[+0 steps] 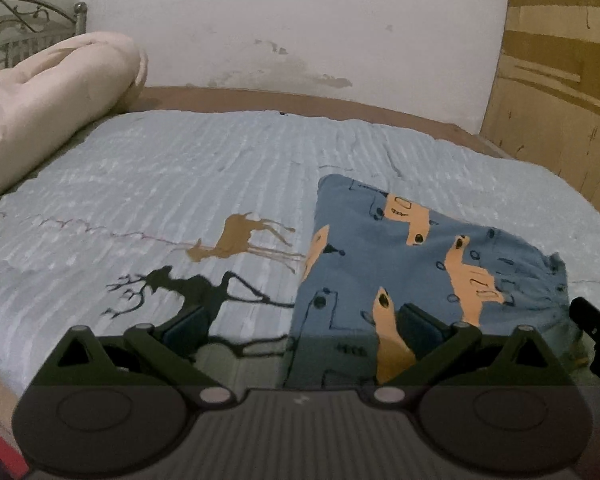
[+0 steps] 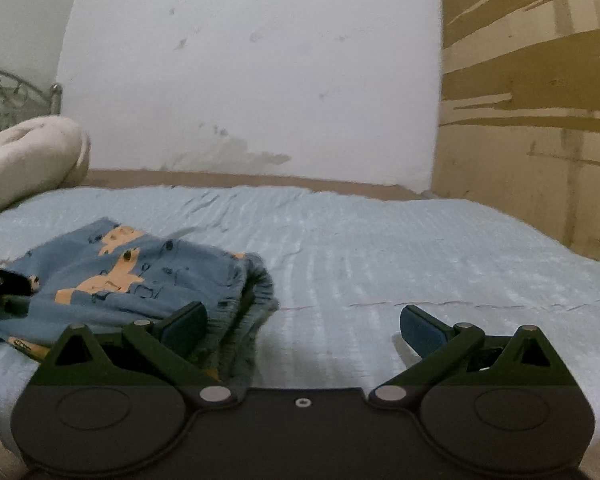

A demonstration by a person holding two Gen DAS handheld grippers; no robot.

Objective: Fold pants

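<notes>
Apparently the folding was nearly done: the pants [image 1: 412, 264] lay on the bed [image 1: 180, 168] as a compact stack of layers, blue with orange prints, edges slightly ragged at the right. The left gripper [image 1: 300, 332] and right gripper [image 2: 304, 328] both stood apart, holding nothing, at the bundle's near side.

We looked low across the bed [image 1: 220, 168] from both wrist cameras, facing the white wall [image 1: 300, 32]. The left view sat left of the right one. Both caught the folded pants [image 1: 420, 260] close by.
</notes>
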